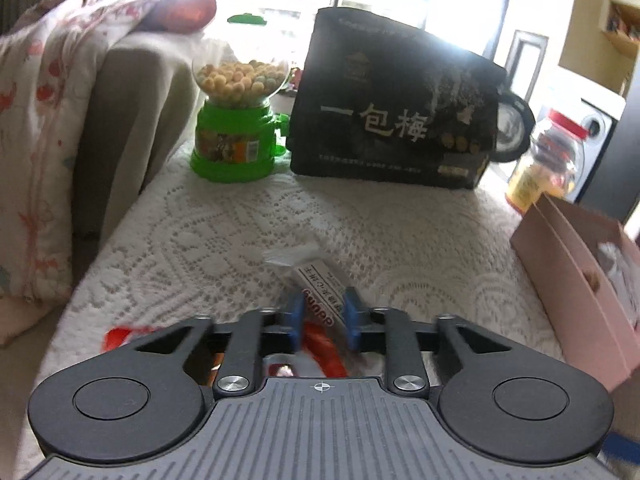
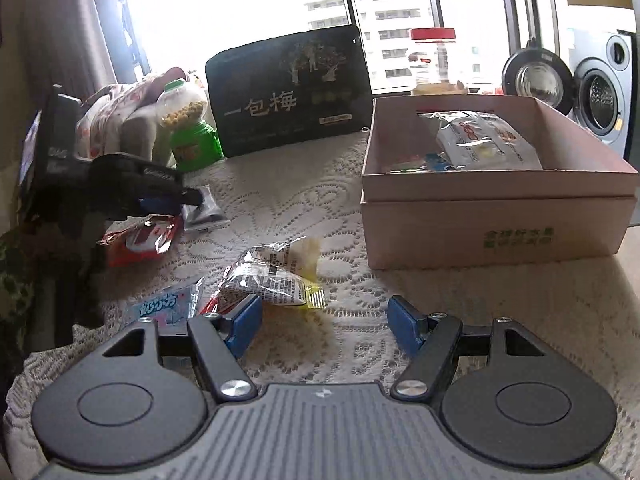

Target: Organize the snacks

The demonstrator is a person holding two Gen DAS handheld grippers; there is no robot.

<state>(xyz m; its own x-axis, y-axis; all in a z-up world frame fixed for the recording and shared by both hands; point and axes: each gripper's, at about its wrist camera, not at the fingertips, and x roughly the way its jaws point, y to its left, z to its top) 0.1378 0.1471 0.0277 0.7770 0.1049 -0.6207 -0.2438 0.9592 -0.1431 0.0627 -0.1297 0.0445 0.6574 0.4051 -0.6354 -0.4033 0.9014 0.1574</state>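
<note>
**Snack sorting partly done: left gripper has a packet, several still loose**

I am running two hand-held grippers over a counter covered in a white lace cloth. My left hand-held gripper has its blue pads drawn in on a small clear-and-white snack packet, which sits between them, low over the near part of the cloth. A red wrapper lies directly beneath it.

My right hand-held gripper hangs with its pads wide apart and nothing between them, just behind a crinkled silver and yellow packet.

On the right stands an open pink cardboard box. A white snack pouch and a few smaller coloured items already lie inside it, so I judge some sorting is done.

Still loose on the cloth, from the right camera: the silver and yellow packet, a pale blue and pink packet at the near left, and a red packet further left.

At the far edge stand a green gumball-style candy dispenser, a large black plum bag and a red-lidded clear jar. Whether these belong in the box I cannot tell.
</note>
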